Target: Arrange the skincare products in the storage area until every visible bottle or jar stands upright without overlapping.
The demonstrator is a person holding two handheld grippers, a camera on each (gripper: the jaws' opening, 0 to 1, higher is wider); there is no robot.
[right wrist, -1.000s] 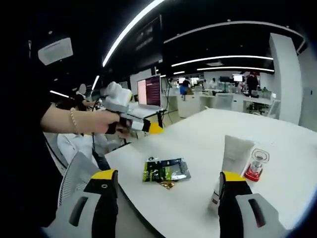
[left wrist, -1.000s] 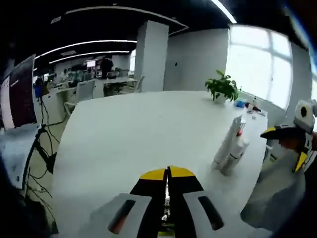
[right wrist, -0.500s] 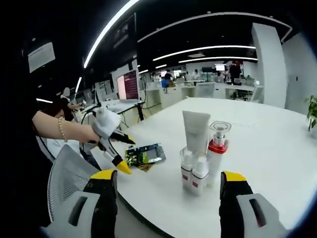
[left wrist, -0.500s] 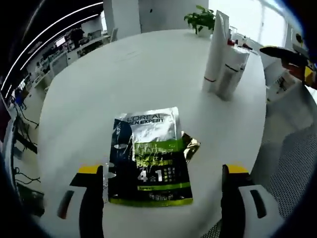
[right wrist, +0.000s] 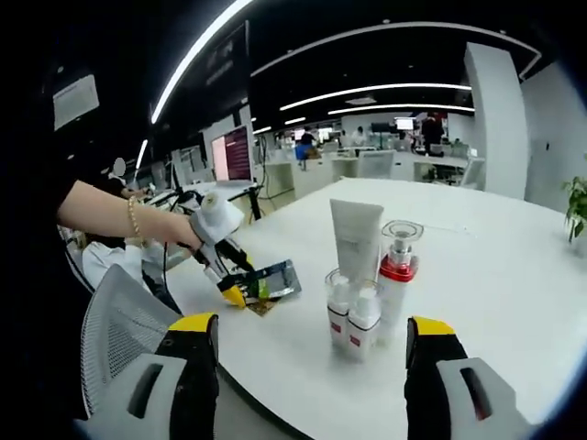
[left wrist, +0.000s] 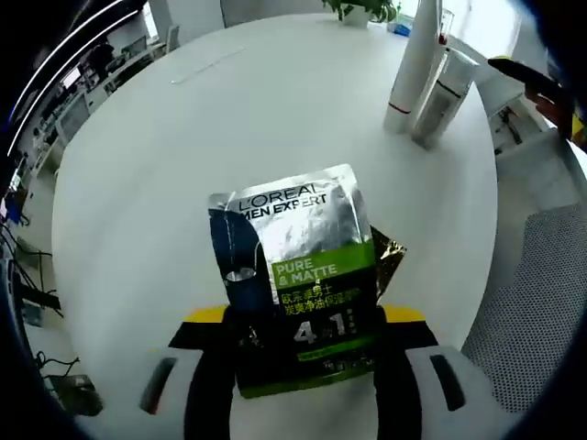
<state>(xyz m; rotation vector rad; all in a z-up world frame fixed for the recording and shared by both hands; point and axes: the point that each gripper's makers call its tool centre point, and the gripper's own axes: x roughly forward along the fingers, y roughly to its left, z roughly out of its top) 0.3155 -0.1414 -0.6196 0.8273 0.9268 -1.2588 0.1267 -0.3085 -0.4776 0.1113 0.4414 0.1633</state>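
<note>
Skincare sachet lies flat on the white desk at lower centre of the left gripper view, its near end between the left claw jaws, which are closing around it. Tube, pump bottle and two small bottles stand upright mid-frame in the right gripper view, above the open, empty right claw.

Round white table. Near its edge: a L'Oreal sachet lying flat, a gold packet poking out from under it. Further in, a tight upright cluster: white tube, red-collared pump bottle, two small bottles. Potted plant at far side.
</note>
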